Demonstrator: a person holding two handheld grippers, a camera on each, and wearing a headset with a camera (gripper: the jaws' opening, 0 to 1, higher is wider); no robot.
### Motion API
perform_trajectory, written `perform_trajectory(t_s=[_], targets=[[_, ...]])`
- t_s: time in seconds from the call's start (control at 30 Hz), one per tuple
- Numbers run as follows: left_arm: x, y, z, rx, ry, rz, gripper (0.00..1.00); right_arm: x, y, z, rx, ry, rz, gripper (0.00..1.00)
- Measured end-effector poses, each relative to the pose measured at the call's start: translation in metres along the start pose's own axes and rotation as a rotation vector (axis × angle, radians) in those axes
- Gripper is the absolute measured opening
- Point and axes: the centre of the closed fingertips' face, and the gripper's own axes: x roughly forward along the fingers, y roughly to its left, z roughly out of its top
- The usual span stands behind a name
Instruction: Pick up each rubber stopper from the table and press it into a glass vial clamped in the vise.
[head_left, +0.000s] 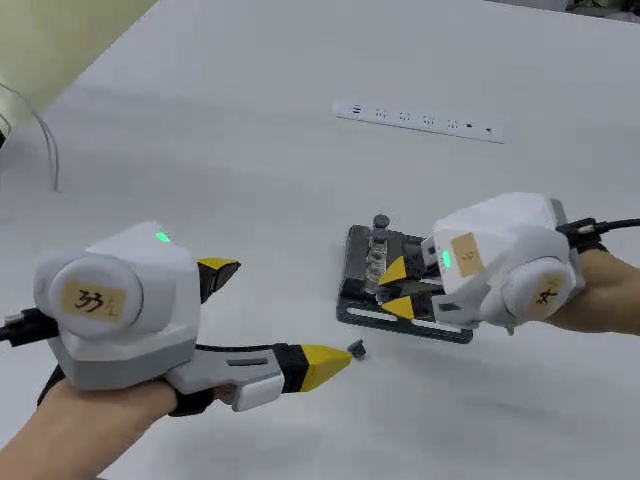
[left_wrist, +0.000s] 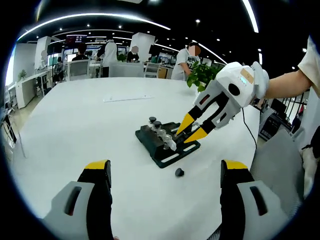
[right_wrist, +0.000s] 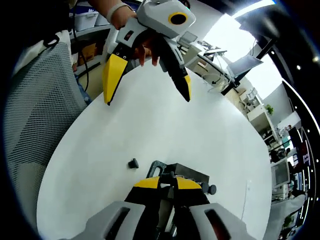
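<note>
Finds clear glass vials (head_left: 378, 250) stoppered in black vise (head_left: 352, 262) mid-frame, one dark rubber stopper (head_left: 357, 349) outstanding; left gripper (head_left: 290, 313) gaping, right gripper (head_left: 398, 288) narrowly parted, both empty.

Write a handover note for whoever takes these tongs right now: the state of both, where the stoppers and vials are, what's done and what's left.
Left tongs: open and empty, low over the table, with the loose stopper just beyond one tip.
Right tongs: at the vise, tips on either side of the near vial. I cannot tell whether they grip it.
Done: the two far vials carry dark stoppers.
Left: pick up the loose stopper and press it into an open vial. Check the near vials first, as their tops are hard to read.
</note>
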Motion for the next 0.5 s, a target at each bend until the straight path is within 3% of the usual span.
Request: perform_trajectory(t_s=[0.2,0.3,0.5], targets=[[0.008,-0.011,0.022,-0.027,-0.043,-0.063,0.82,-0.03,-0.015,0.006,-0.041,-0.01,-0.11,0.05],[0.014,-0.018,0.032,-0.043,-0.057,-0.098,0.8,-0.047,-0.022,0.009,-0.105,0.001,-0.189,0.05],[0.026,-0.033,0.049,-0.09,-0.077,-0.184,0.67,-0.069,-0.022,0.018,-0.185,0.014,-0.287,0.05]])
